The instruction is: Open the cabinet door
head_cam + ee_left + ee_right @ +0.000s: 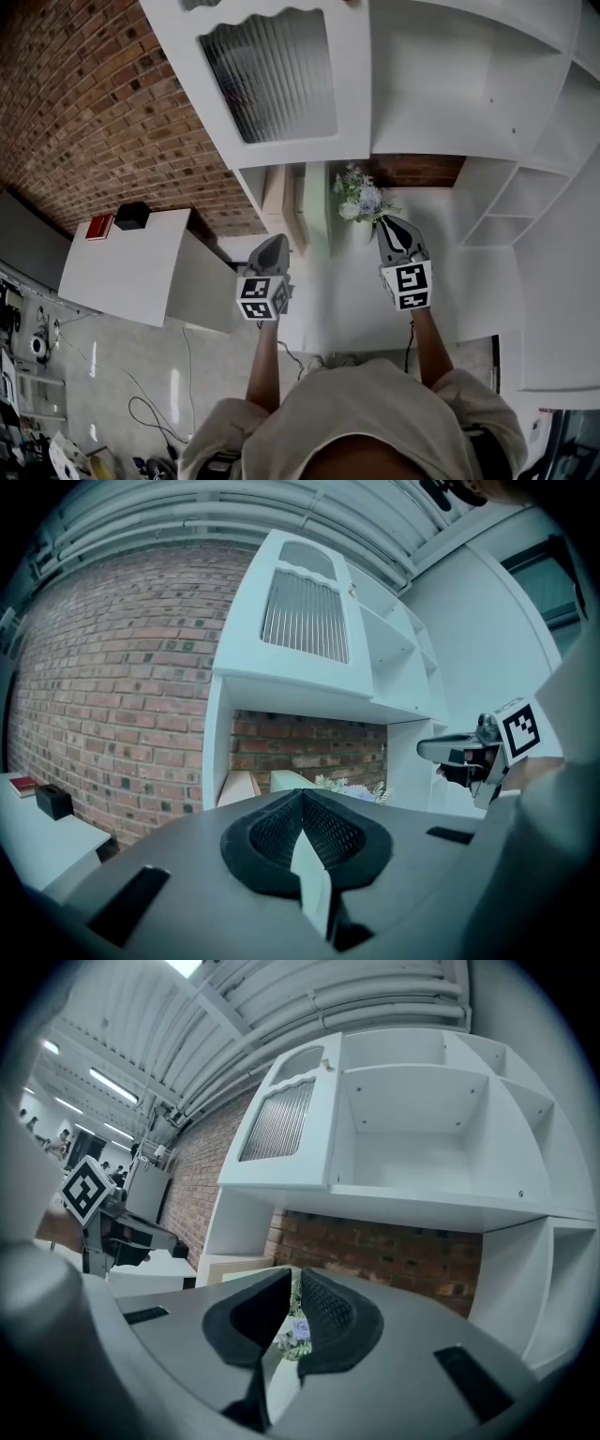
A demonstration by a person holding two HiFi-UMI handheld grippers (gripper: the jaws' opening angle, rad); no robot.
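Observation:
The white cabinet's door [272, 75], with a ribbed glass pane, stands swung out to the left, baring empty white shelves [450, 84]. The door [305, 611] shows in the left gripper view, and from its inner side [281, 1119] in the right gripper view. My left gripper [275, 241] is held level below the door, its jaws closed tip to tip [303, 792] with nothing in them. My right gripper [389, 223] points at the lower niche; its jaws [292, 1274] stand a narrow slit apart, empty, with flowers visible through the gap. Neither gripper touches the cabinet.
A bunch of pale flowers [361, 199] and a leaning wooden board [279, 202] sit in the lower niche before a brick wall. A white table [141, 272] at the left carries a black box [132, 216] and a red book [98, 227]. Cables lie on the floor.

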